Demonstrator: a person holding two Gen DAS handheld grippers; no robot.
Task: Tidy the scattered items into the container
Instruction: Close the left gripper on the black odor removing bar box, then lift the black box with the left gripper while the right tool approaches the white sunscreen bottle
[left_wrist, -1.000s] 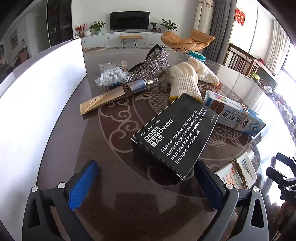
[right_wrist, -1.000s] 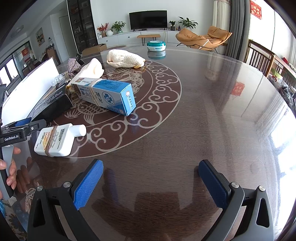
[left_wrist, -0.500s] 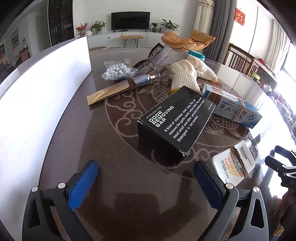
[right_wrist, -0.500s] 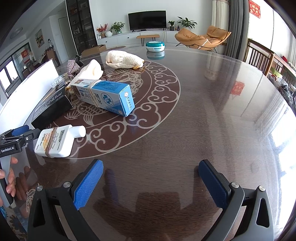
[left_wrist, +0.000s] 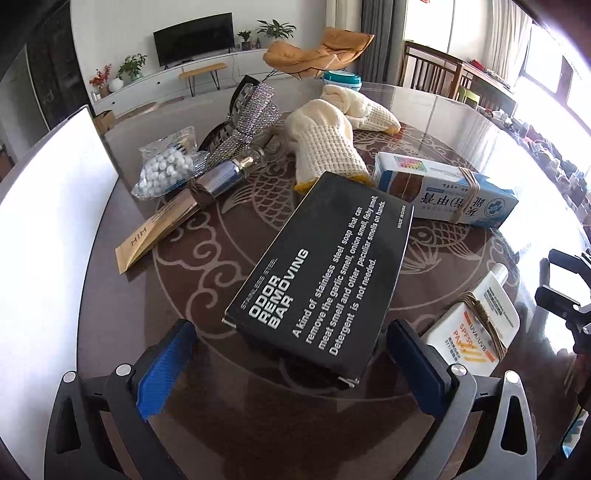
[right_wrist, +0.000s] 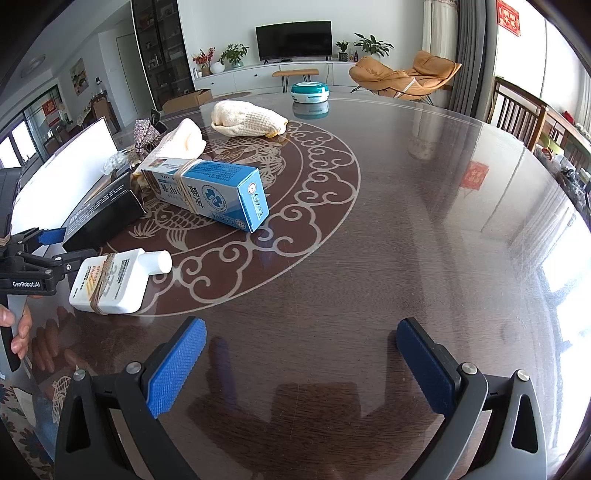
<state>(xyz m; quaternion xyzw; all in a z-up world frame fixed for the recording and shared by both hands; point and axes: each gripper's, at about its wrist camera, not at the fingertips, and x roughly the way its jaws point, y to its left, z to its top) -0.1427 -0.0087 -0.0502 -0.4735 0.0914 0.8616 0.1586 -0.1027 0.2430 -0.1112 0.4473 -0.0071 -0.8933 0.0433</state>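
The left gripper (left_wrist: 288, 360) is spread wide, empty, and aligned with the near end of the black odor-removing-bar box (left_wrist: 325, 273), whose near end lies between the blue pads (left_wrist: 164, 363); this alignment suggests the box is the next item to be grasped across its width. The right gripper (right_wrist: 303, 363) is also spread wide and empty, over bare tabletop (right_wrist: 424, 221) well apart from the items, apparently on standby.

The white container (left_wrist: 51, 221) stands along the left edge of the tabletop. Only its outer wall is visible, so its contents cannot be determined.

All visible items lie outside the container:
- Sunscreen bottle (right_wrist: 110, 282), bound with twine, just right of the black box near the near edge
- Blue and white carton (right_wrist: 207, 192), also bound, beyond the black box
- Two knitted gloves (left_wrist: 325, 147), toward the centre
- Silver spray bottle (left_wrist: 225, 175), tied to a tan paper sleeve (left_wrist: 155, 229)
- Bag of white beads (left_wrist: 166, 170), close to the container wall
- Rhinestone hair clip (left_wrist: 247, 118), toward the far edge
- Teal tin (right_wrist: 309, 91), at the far edge

Judged from this layout, the tidying is at an early stage
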